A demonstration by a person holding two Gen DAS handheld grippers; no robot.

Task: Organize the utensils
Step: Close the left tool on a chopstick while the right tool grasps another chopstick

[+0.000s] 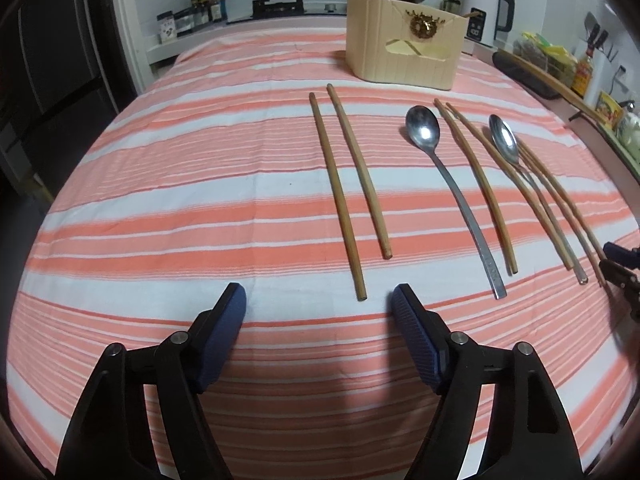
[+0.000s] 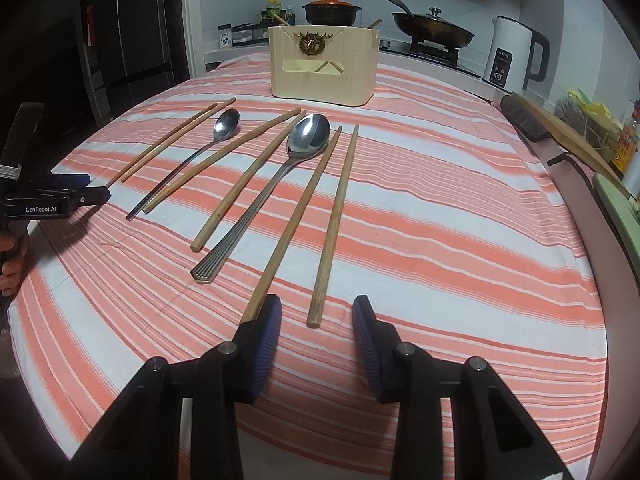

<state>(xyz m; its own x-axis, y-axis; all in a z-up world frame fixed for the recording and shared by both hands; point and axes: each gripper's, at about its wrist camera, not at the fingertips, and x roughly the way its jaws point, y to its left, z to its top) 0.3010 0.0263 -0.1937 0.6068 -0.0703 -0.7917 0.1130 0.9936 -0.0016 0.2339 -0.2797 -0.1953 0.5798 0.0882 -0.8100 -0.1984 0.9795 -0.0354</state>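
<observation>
Six wooden chopsticks (image 2: 334, 220) and two steel spoons (image 2: 280, 172) lie side by side on the striped pink-and-white tablecloth (image 2: 440, 220), handles toward me, near the beige holder box (image 2: 324, 66); my left gripper (image 1: 318, 300) and right gripper (image 2: 316, 312) both hang released, grasping nothing. Behind the table, pans sit on a stove (image 2: 434, 46) beside a white kettle (image 2: 516, 56).

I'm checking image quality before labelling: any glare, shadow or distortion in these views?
Left wrist view: fisheye bends the cloth stripes into arcs, glare spot on the nearer spoon, dark vignette at the corners. Right wrist view: same bending, glare on the big spoon, the left gripper casts a shadow on the cloth, left edge is dim.
</observation>
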